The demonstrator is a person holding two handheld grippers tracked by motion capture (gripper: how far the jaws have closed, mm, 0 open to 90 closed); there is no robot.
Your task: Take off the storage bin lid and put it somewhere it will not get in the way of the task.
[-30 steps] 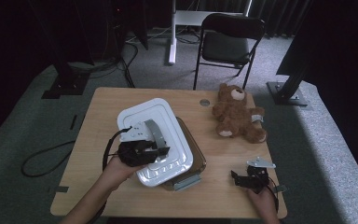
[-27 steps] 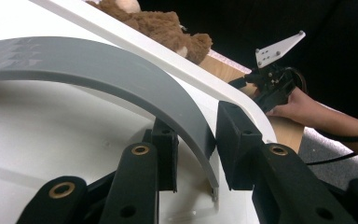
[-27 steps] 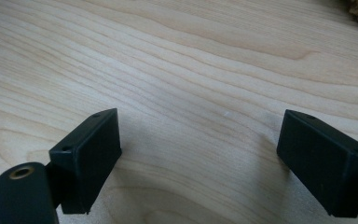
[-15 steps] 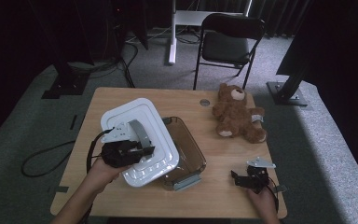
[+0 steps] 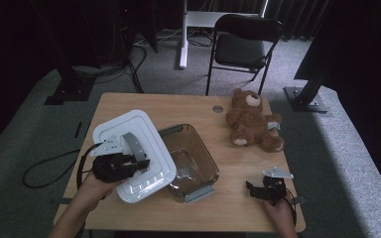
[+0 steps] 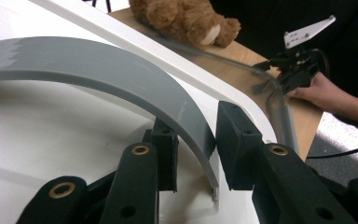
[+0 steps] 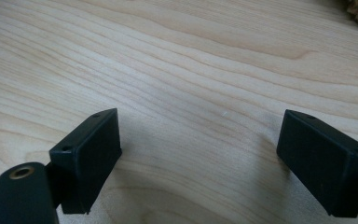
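High view, left tool clamped on white lid's grey handle, right tool wide open, gripping nothing

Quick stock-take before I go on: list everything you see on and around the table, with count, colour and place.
lid: one, white with a grey arched handle, tilted over the left end of the container
container: one, clear brownish, table middle
teddy bear: one, brown, lying at the table's far right
table: one, light wood
folding chair: one, black, on the floor beyond the table
left gripper: one, black, shut on the lid's handle
right gripper: one, black, jaws open, resting low at the table's near right edge
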